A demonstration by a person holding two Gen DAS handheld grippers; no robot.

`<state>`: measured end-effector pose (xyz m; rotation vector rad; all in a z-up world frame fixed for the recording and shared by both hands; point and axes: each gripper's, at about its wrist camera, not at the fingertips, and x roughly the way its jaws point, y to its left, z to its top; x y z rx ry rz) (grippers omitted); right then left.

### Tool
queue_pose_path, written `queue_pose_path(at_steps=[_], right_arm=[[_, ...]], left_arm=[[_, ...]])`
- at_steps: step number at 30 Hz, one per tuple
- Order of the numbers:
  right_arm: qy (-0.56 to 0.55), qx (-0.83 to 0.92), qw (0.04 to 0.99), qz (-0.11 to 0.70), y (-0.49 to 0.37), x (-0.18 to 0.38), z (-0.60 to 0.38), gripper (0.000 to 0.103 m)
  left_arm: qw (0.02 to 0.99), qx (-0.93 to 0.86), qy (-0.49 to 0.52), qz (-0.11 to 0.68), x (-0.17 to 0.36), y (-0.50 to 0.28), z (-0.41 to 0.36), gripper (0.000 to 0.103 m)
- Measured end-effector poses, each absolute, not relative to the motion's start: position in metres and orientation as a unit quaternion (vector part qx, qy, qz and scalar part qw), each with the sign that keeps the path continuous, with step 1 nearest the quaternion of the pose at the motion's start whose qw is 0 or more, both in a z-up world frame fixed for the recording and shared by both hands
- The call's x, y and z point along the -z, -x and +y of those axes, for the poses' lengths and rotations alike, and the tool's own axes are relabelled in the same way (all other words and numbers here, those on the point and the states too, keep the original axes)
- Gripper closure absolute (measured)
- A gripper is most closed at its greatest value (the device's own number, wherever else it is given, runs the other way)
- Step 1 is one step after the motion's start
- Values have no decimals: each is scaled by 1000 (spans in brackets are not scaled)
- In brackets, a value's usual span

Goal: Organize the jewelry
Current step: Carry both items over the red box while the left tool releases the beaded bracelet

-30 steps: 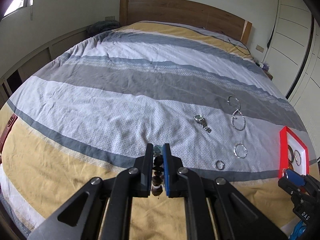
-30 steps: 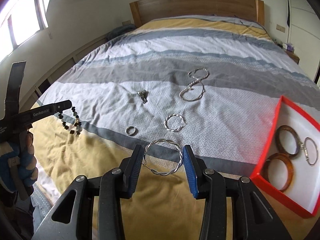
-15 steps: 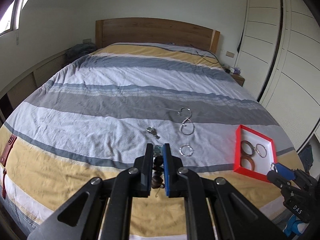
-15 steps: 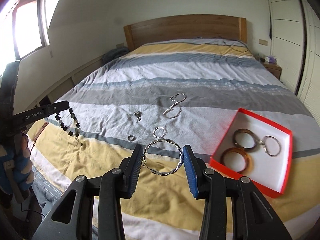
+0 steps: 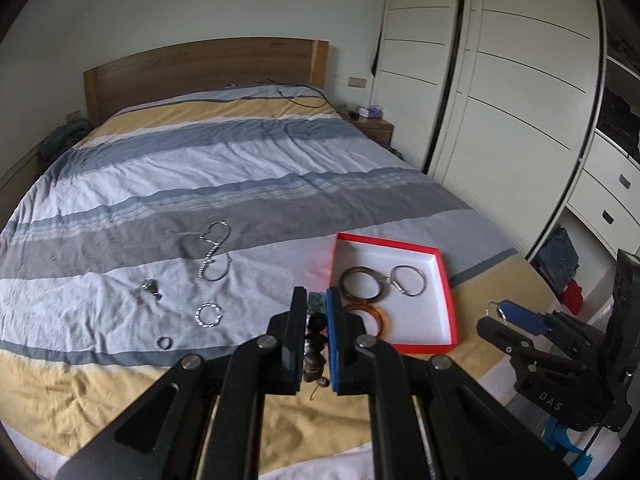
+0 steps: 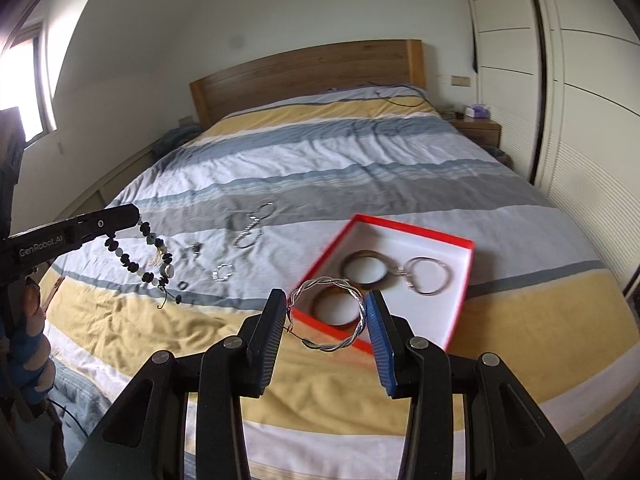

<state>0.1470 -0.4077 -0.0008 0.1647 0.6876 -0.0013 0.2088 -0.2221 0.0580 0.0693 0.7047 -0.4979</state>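
My left gripper is pinched nearly closed on a beaded bracelet, which dangles free above the yellow stripe of the bedspread. My right gripper has its jaws spread moderately wide, clamped across a twisted silver bangle held over the near corner of the red box. The box sits near the foot edge of the bed, with open bedspread behind it and to its left. Inside I count three rings: one dark bangle, one amber bangle and one thin silver hoop. Loose on the bedspread I count four pieces: one chain, one small charm, one silver bracelet and one small ring.
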Motion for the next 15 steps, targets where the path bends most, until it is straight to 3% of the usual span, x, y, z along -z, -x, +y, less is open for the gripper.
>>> queue_pose_path(at_steps=[8, 15], right_arm=[[-87, 26, 928, 362, -176, 29, -460, 62], [-92, 21, 912, 400, -219, 78, -480, 62]], left_arm=[[879, 280, -72, 379, -12, -243, -309, 95], [867, 279, -79, 406, 30, -280, -340, 95]])
